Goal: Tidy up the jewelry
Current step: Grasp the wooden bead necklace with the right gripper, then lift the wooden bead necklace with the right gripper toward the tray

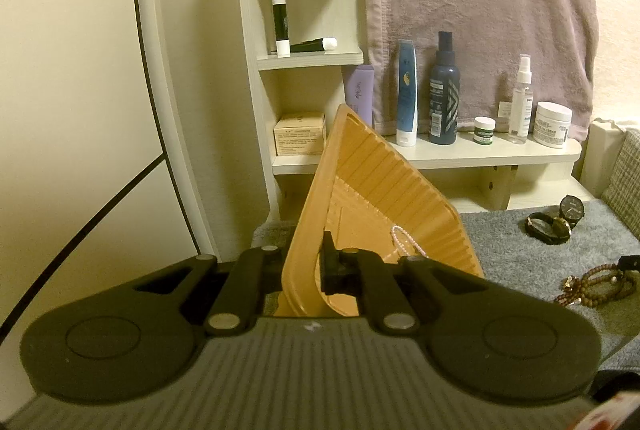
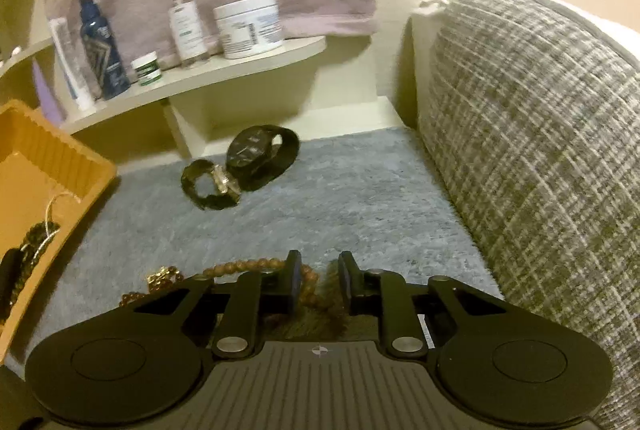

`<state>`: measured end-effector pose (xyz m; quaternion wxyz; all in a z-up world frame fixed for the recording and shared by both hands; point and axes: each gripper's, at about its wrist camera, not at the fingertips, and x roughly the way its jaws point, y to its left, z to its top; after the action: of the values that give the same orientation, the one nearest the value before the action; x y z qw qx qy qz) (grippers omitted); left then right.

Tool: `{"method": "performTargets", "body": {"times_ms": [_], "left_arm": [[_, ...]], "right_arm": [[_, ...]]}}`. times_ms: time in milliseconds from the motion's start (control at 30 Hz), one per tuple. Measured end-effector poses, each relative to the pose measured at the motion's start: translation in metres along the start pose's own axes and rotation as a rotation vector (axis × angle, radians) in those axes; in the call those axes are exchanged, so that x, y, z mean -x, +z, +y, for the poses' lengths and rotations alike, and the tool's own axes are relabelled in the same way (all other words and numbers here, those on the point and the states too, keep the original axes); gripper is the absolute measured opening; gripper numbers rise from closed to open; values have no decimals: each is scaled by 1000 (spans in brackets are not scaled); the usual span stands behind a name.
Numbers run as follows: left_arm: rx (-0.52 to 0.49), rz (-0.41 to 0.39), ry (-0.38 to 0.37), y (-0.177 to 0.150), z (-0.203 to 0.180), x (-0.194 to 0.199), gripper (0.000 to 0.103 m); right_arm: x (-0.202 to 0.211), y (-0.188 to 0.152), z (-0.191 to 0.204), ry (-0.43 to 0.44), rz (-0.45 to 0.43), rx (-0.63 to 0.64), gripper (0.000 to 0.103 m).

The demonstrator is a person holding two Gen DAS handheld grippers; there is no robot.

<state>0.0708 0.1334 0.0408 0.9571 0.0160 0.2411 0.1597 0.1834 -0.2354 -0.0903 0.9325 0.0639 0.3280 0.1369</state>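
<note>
My left gripper (image 1: 304,262) is shut on the rim of an orange plastic tray (image 1: 380,182) and holds it tilted up on edge. A pearl bracelet (image 1: 406,240) lies inside the tray. In the right wrist view the tray (image 2: 52,158) sits at the left with dark bracelets (image 2: 32,242) in it. My right gripper (image 2: 319,272) is open, low over a brown bead necklace (image 2: 248,266) and its tassel on the grey mat (image 2: 340,190). The necklace also shows in the left wrist view (image 1: 600,284). Two watches (image 2: 248,162) lie further back on the mat.
A white shelf (image 1: 500,150) behind carries bottles and jars, with a mauve towel (image 1: 480,10) hanging above. A grey woven cushion (image 2: 540,150) stands at the right of the mat. A tall white shelf unit (image 1: 304,62) stands at the back left.
</note>
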Motion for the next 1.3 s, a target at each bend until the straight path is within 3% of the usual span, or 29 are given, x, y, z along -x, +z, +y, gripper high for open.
{"method": "performTargets", "body": {"times_ms": [200, 267, 400, 1300], "left_arm": [[1, -1, 2, 0, 0, 0, 7], [0, 0, 1, -1, 0, 1, 7], [0, 0, 0, -1, 0, 1, 7], [2, -3, -1, -1, -1, 0, 7]], "right_arm": [[-1, -3, 5, 30, 26, 101, 19], [-2, -2, 6, 39, 34, 119, 7], [0, 0, 9, 51, 33, 147, 6], [119, 102, 47, 118, -317, 422, 6]]}}
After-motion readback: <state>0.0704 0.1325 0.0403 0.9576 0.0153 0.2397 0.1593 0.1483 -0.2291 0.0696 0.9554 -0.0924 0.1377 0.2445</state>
